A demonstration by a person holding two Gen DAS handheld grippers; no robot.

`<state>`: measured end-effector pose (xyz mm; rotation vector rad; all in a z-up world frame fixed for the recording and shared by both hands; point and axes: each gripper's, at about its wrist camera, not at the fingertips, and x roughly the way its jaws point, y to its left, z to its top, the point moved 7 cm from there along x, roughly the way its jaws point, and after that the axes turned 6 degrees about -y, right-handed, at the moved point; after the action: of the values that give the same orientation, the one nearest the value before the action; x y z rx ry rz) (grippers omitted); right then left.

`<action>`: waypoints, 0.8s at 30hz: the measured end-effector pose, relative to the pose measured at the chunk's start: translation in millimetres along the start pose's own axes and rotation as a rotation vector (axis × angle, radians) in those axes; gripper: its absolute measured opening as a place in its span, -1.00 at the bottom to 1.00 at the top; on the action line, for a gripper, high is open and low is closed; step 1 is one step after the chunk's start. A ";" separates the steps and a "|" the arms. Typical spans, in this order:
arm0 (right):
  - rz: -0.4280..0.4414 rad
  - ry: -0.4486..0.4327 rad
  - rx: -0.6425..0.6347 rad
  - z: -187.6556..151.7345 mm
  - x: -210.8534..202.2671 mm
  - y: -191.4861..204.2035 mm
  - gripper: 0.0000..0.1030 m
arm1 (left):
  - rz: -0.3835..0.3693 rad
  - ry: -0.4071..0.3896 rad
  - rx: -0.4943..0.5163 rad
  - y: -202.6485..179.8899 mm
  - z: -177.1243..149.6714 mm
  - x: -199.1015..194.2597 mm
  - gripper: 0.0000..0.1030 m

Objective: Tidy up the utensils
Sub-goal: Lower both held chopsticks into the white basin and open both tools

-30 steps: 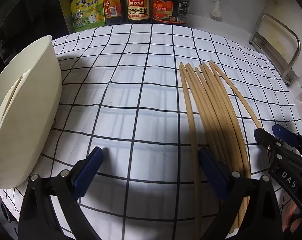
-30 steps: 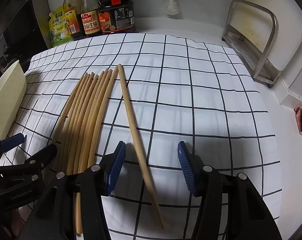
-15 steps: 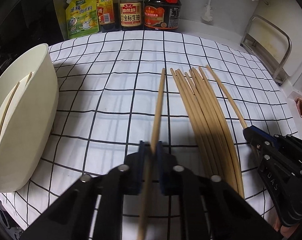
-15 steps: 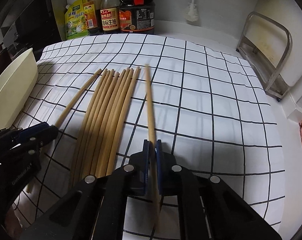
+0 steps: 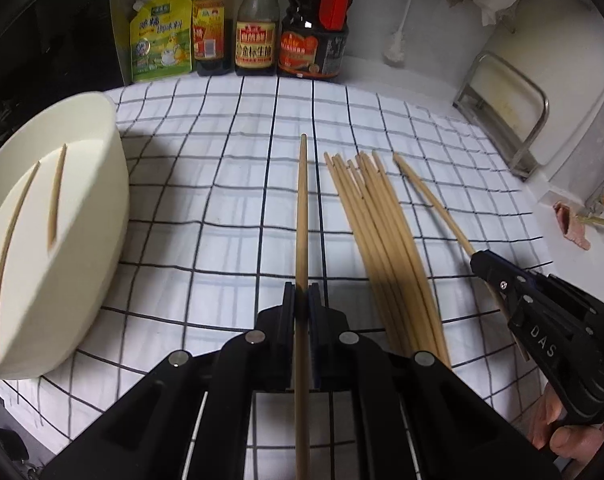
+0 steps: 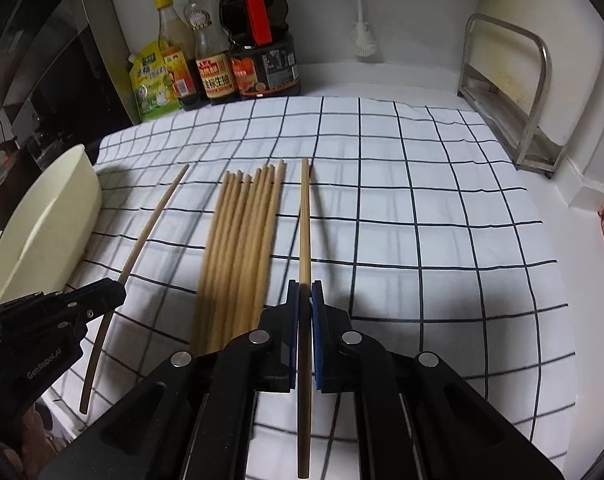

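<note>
Chopsticks were clamped singly: one chopstick (image 5: 302, 216) in the left claw (image 5: 302, 304), another chopstick (image 6: 305, 232) in the right claw (image 6: 305, 300). Loose chopsticks (image 6: 241, 240) were seen bundled on the checked cloth (image 6: 422, 200) between them, near a cream bowl (image 5: 81, 240).

Sauce bottles (image 5: 255, 32), seasoning pouch (image 5: 161, 36), steel rack (image 6: 506, 92)

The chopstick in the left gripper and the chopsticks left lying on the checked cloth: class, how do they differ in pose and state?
1. The held chopstick is clamped between the left gripper pads; the bundle of chopsticks is touched by no gripper.
2. The held chopstick appears raised above the checked cloth, casting a separate shadow; the bundle lies flat on it.
3. The held chopstick is alone; the bundle lies packed side by side.

Both are plain, light wood sticks pointing towards the bottles.
</note>
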<state>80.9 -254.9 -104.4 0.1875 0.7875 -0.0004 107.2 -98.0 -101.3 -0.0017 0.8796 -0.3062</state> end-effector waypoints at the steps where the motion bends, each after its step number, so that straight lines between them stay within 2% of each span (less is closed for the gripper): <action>1: 0.003 -0.007 0.001 2.3 -4.7 3.1 -0.88 | -0.007 -0.008 0.000 1.1 2.5 -5.5 -0.86; 7: 0.035 -0.091 -0.025 29.6 -37.9 45.6 -0.88 | -0.021 -0.064 0.003 27.6 18.1 -43.3 -0.86; 12: 0.099 -0.134 -0.079 55.1 -46.1 104.8 -0.89 | 0.006 -0.126 -0.020 69.4 34.0 -73.8 -0.86; 17: 0.173 -0.137 -0.135 69.7 -36.6 169.0 -0.89 | 0.058 -0.166 -0.062 123.5 45.7 -92.5 -0.86; 24: 0.285 -0.087 -0.217 74.3 -3.1 259.0 -0.89 | 0.140 -0.161 -0.103 196.8 48.7 -96.6 -0.86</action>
<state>149.2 -13.0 -7.6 0.0918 0.6638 0.3431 138.3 109.7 -21.9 -0.0594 0.7310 -0.1279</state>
